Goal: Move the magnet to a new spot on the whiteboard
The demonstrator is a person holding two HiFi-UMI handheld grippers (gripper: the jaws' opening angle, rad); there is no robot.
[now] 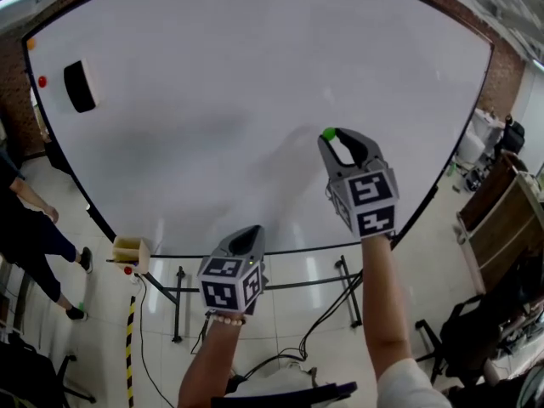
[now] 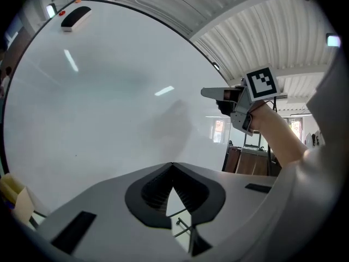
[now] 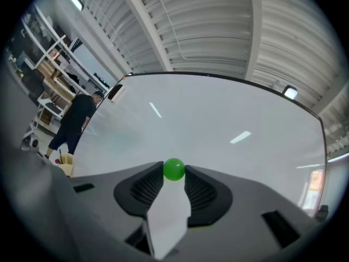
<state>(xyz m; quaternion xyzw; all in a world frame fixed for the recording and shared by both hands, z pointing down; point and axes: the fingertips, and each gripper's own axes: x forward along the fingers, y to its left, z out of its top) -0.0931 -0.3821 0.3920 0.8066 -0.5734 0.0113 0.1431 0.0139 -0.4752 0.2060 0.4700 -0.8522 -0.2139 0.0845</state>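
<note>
A: What's the left claw [image 2: 172, 165] doing? Closed up, nothing in it, hanging low.
B: The right claw [image 3: 174, 172] pinches the magnet [image 3: 174, 168] at its tips. It's a small shiny green ball, no long axis, right-centre over the whiteboard [image 1: 212, 100].

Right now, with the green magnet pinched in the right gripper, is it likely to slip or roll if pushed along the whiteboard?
Round and glossy, the green magnet could well squirt out: only the very tips of the right gripper pinch it. It looks small and rigid, so probably light. On the smooth whiteboard it should slide easily.
</note>
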